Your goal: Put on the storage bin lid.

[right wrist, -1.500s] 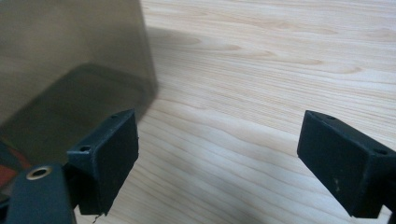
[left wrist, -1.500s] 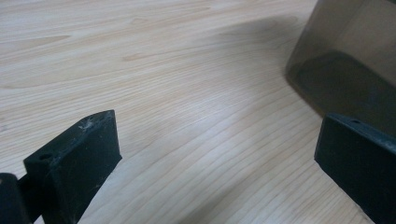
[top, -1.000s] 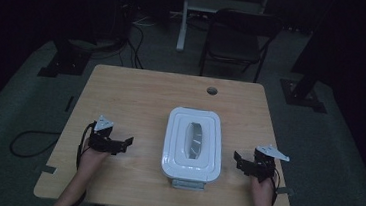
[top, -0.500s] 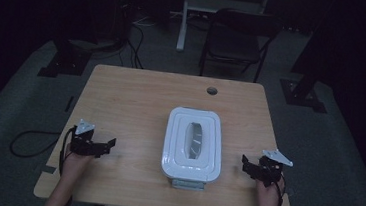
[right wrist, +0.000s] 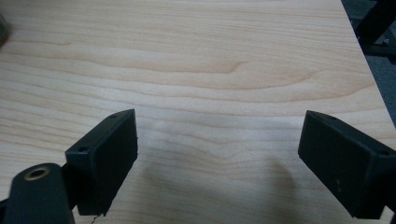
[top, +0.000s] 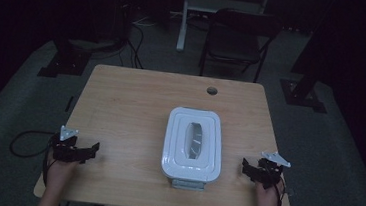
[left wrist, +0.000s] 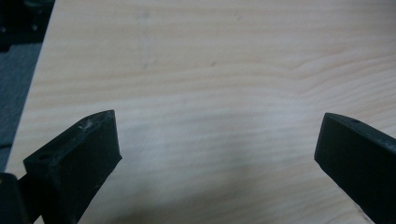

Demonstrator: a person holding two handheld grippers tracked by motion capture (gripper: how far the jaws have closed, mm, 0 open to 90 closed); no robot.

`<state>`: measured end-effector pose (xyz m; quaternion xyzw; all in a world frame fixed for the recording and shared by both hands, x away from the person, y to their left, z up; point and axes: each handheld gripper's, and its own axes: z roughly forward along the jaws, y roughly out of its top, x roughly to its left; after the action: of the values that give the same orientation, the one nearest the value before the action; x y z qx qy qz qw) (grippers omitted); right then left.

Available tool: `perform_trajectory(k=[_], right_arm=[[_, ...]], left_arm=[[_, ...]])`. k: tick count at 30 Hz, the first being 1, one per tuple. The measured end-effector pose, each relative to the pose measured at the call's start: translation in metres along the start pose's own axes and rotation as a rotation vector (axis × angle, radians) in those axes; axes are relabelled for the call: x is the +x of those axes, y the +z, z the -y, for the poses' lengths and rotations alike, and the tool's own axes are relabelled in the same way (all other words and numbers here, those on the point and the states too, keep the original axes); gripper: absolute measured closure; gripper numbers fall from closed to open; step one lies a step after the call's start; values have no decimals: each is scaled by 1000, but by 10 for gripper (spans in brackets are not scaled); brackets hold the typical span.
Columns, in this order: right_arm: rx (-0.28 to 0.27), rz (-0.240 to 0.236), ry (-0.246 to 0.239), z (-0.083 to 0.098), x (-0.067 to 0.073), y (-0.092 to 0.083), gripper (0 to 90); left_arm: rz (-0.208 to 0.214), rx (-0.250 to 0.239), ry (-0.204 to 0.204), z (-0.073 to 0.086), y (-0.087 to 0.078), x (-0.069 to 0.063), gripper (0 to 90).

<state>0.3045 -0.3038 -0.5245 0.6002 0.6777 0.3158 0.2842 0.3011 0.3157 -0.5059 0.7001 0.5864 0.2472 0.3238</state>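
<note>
In the left gripper view the two black jaws of the left gripper point(left wrist: 217, 154) stand wide apart with only bare pale wood grain between them, holding nothing; in the right gripper view the right gripper point(right wrist: 219, 158) shows the same, its black jaws spread wide over bare wood, a dark strip of floor visible past the table edge at the upper right; seen from the high view, the left gripper point(top: 90, 150) sits near the left edge of the light wooden table point(top: 135, 104), close to the near left corner, jaws pointing inward toward the middle, with a grey three-cornered plate on top and a black cable trailing off the edge to the floor; the right gripper point(top: 245, 167) sits near the right edge, close to the near right corner, jaws also pointing inward, grey plate on top; each is held by a hand whose forearm comes in over the near edge; between the two, well apart from both, the white rectangular plastic box with a rounded lid and a slot-like opening in its top point(top: 193, 144) rests close to the near edge, slightly right of centre, its long side running away from the person; a small round hole point(top: 212, 91) lies near the far edge of the table; beyond the far edge a dark chair point(top: 239, 35) stands on grey carpet.
</note>
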Motion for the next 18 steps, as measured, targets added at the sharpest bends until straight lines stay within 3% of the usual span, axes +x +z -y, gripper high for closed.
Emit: perform_trajectory(k=[7, 10, 13, 18], right_arm=[[50, 64, -19, 0, 4, 4, 119], [57, 68, 15, 0, 2, 4, 120], [71, 43, 61, 0, -3, 5, 119], [71, 42, 63, 0, -3, 6, 119]], left_arm=[[-96, 18, -68, 10, 0, 5, 9], [-114, 45, -67, 13, 5, 8, 9], [-167, 71, -83, 15, 9, 10, 9], [-166, 83, -98, 13, 11, 13, 9]])
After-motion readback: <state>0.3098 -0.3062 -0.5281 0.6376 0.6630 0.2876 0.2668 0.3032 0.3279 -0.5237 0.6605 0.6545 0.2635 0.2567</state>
